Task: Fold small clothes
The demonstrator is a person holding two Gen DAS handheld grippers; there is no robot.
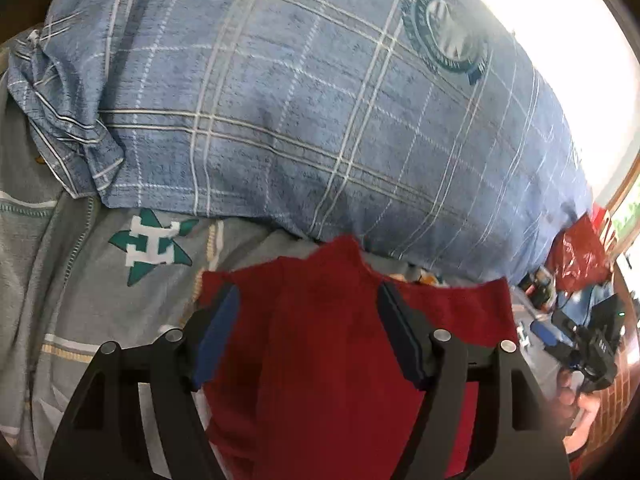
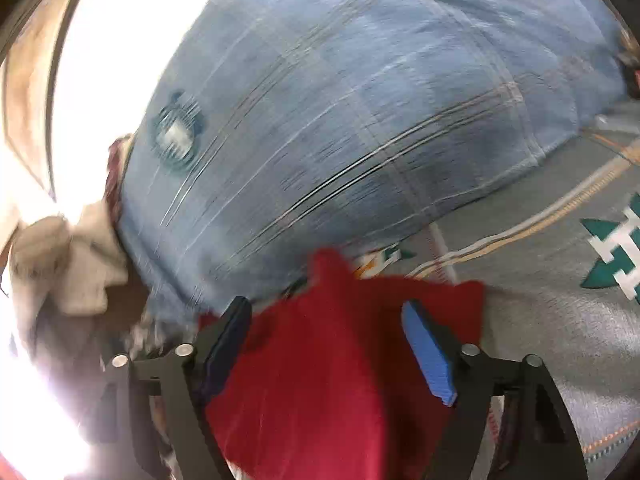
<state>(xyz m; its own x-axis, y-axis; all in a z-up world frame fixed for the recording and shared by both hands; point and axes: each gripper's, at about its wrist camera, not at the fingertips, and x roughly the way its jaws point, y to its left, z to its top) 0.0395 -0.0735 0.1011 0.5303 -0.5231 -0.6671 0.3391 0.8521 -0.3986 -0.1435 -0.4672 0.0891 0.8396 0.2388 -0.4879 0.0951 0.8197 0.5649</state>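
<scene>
Plain red garment (image 1: 320, 340); blue pillow (image 1: 300, 100) checked with white; grey bedsheet (image 1: 80, 280) bearing teal stars.

Blue plaid pillow (image 1: 304, 100) with round emblem lies on grey bedsheet (image 1: 80, 280) printed with a teal star. Red plastic bag (image 1: 580, 256) sits beside pillow's far end.

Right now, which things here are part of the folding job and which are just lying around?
Job: red garment, left gripper, right gripper, both open over it.
Lying about: blue plaid pillow, grey bedsheet, red plastic bag, white cloth.
</scene>
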